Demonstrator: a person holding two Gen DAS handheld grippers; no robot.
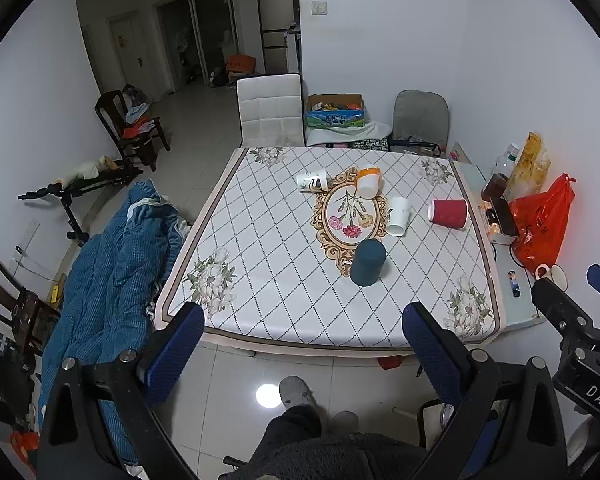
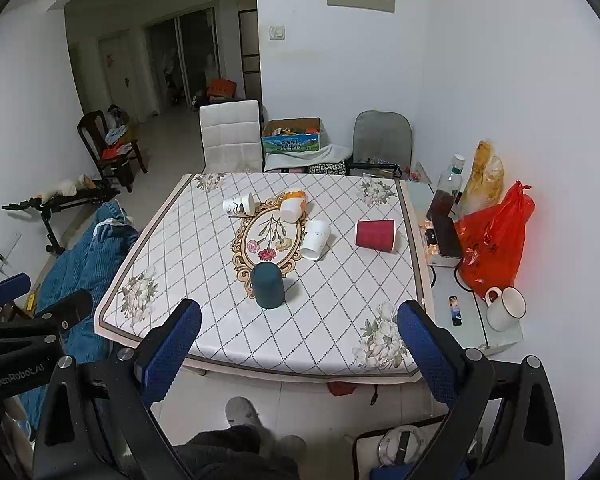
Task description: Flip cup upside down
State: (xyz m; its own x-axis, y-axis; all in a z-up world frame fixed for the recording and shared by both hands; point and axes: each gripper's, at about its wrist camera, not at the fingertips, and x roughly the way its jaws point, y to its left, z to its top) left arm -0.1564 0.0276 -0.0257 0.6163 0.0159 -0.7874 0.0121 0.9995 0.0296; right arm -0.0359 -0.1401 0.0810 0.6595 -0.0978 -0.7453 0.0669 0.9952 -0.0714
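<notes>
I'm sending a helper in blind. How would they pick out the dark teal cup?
Start at the table and its oval flower medallion. At the medallion's near tip is the dark teal cup, the only dark one, nearest the grippers; the paper cups lie tipped over.

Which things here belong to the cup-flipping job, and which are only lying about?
For the job: teal cup, red cup, white cup, orange-rimmed cup, printed cup, left gripper, right gripper.

Lying about: red bag, enamel mug, bottle.
</notes>
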